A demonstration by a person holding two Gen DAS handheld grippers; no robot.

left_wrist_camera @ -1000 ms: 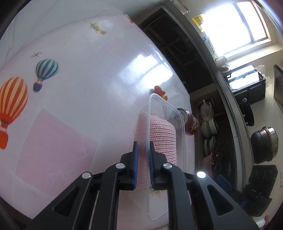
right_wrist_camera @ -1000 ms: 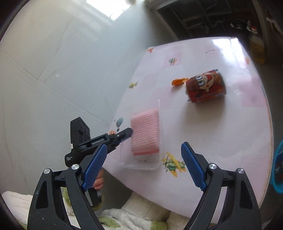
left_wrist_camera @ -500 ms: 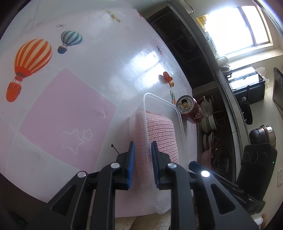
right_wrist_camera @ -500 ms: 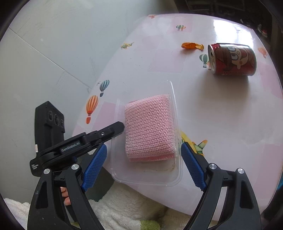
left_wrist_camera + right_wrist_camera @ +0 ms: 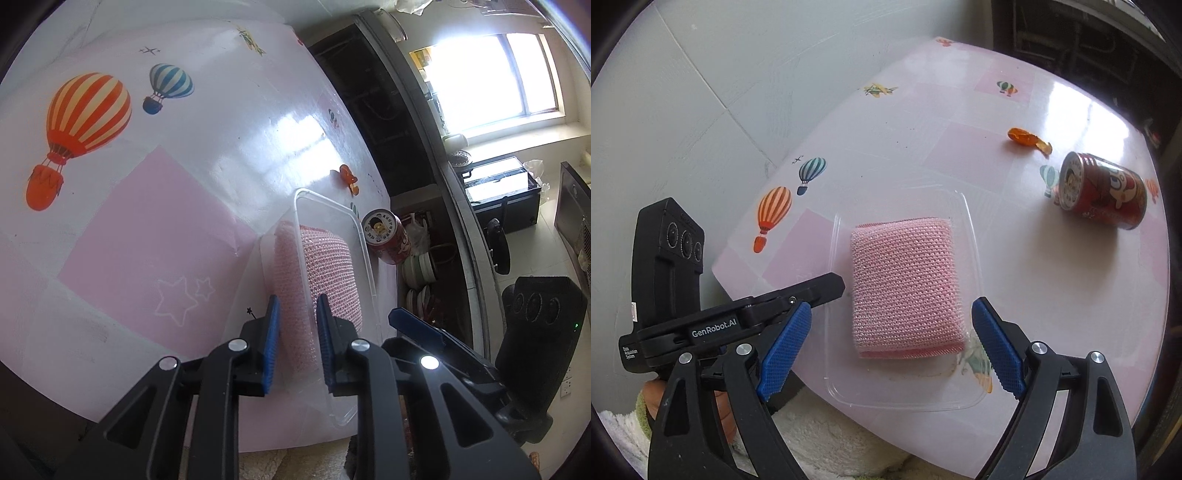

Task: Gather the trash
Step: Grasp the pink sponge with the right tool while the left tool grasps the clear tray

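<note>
left gripper (image 5: 295, 343) jaws just opened a bit, straddling clear tray (image 5: 973, 236) wall without pinching, right gripper (image 5: 890, 350) wide open, empty, over pink sponge (image 5: 905, 284), can (image 5: 1108, 194) at 2.

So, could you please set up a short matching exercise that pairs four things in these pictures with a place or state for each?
Things:
1. pink scouring pad
2. red can
3. orange wrapper
4. right gripper

Places or states:
A. lying on its side on the table
B. jaws wide apart, nothing between the pads
C. inside the clear plastic tray
D. small scrap on the table beyond the can

Pairs: 1-C, 2-A, 3-D, 4-B
</note>
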